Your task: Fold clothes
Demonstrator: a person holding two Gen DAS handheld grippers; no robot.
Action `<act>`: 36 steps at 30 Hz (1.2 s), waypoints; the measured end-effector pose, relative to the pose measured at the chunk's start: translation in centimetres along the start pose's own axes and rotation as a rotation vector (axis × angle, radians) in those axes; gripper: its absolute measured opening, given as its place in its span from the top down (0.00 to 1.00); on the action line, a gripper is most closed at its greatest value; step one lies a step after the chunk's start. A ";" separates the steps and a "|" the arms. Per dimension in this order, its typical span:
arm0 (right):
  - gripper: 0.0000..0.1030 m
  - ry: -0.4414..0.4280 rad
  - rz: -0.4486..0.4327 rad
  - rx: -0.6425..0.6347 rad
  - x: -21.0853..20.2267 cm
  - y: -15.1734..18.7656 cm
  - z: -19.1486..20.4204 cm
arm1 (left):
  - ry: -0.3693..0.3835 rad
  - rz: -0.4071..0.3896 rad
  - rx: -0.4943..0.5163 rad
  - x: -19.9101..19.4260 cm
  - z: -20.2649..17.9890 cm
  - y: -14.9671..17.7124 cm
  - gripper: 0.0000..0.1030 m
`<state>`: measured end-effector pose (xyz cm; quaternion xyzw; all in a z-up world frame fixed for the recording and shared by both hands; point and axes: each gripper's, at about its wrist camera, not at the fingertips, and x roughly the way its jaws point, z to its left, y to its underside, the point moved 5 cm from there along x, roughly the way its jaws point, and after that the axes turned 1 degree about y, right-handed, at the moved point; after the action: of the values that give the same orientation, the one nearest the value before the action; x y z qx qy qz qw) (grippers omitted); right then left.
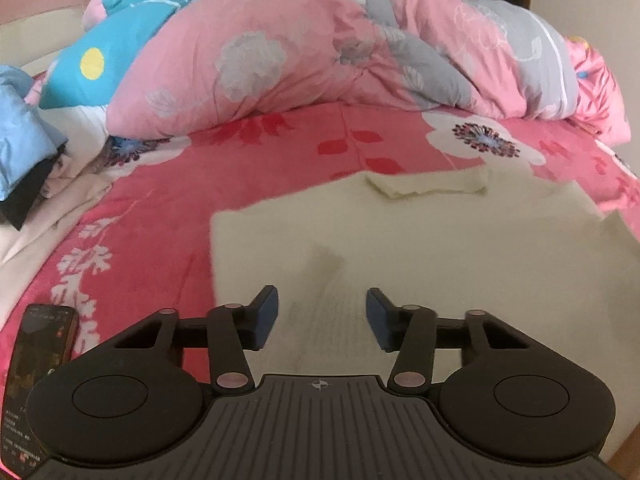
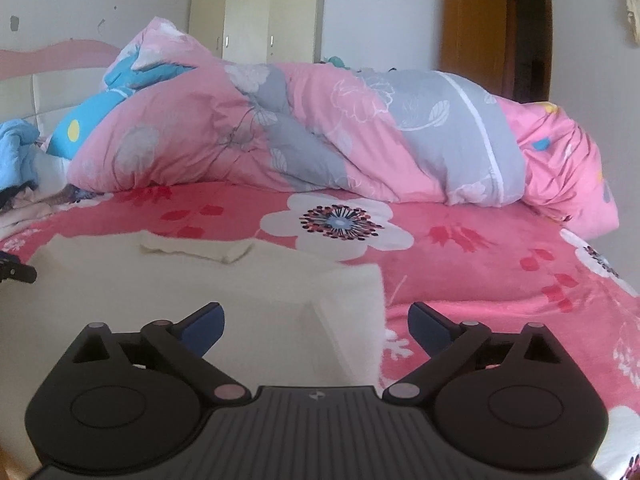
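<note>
Well apart: cream garment (image 1: 440,240), quilt (image 1: 320,60).

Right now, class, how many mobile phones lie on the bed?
1: a mobile phone lies screen-up on the bedsheet, left of the left tongs. Others may be hidden under the quilt.

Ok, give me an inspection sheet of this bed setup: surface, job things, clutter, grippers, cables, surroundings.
Surface: bed sheet, pink, floral.
Job's things: cream garment spread flat, collar at far edge.
Clutter: phone near left edge; quilt bunched behind; blue clothes at left.
Grippers: left gripper open above garment; right gripper open over garment's right edge.
Cables: nothing seen.
Surroundings: wardrobe, open door, headboard.
</note>
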<state>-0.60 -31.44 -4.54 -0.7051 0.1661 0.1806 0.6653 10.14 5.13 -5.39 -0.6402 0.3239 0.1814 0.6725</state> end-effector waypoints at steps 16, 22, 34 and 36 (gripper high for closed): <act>0.71 -0.106 0.170 -0.007 4.3 0.6 -1.3 | 0.037 -0.038 -0.066 -0.3 1.5 -0.2 0.91; 0.76 -0.112 0.183 -0.002 5.4 0.6 -1.6 | 0.073 -0.015 -0.091 0.5 2.2 -0.1 0.89; 0.71 -0.165 0.254 0.099 7.3 1.0 -2.6 | 0.104 -0.010 -0.099 1.2 2.4 0.5 0.84; 0.75 -0.174 0.253 0.109 7.3 1.0 -2.5 | 0.106 -0.016 -0.098 1.0 2.2 0.5 0.92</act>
<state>5.42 -33.98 -8.81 -0.6232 0.2050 0.3140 0.6863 10.97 7.15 -6.47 -0.6838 0.3444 0.1576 0.6237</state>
